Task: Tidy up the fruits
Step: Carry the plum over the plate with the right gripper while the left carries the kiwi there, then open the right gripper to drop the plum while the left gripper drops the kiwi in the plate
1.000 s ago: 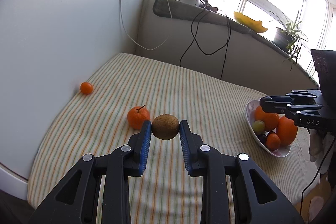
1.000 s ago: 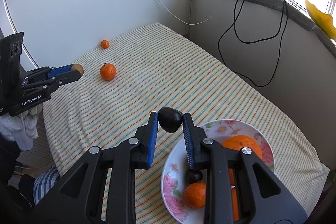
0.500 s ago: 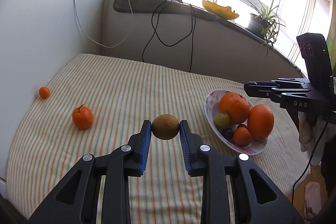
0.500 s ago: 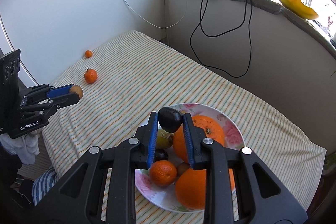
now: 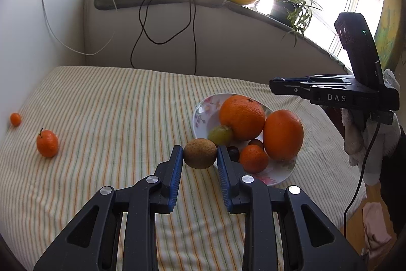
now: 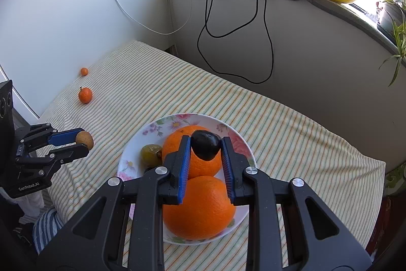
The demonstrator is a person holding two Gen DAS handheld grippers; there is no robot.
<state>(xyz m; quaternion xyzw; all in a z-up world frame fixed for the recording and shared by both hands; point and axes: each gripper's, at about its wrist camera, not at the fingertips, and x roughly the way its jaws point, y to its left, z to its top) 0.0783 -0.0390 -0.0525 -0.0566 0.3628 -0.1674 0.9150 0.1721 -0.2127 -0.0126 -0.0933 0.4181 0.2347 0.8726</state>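
Item 1. Left hand-held gripper [image 5: 200, 153]: jaws nearly shut on a brown kiwi [image 5: 200, 153], pads pressing its two sides, fruit clear of the striped cloth [image 5: 114, 103]. The kiwi hangs just short of the near rim of the floral bowl [image 5: 203, 106].

Item 2. Right hand-held gripper [image 6: 205, 149]: jaws closed down on a dark plum [image 6: 205, 145], held above the bowl's contents, directly over the farther large orange [image 6: 192, 154].

Item 3. Bowl contents, ahead of and below both grippers: two large oranges, the nearer large orange [image 6: 198, 207] under the right gripper's arms; a green grape-like fruit [image 5: 220, 135]; a small mandarin [image 5: 253, 158]; a small dark fruit [image 5: 233, 152].

Item 4. Loose fruit, far to the left of the left gripper: a stemmed tangerine [image 5: 47, 143] and a tiny orange fruit [image 5: 15, 118], both on the cloth, well apart from the bowl.

Handling note (judgement): step in hand is delivery of both held fruits to the bowl. Lower each into a gap beside the oranges, not onto their crowns, where a round fruit would likely roll off. Open the jaws only when the fruit rests on something. Place one at a time to keep the grippers from crowding.
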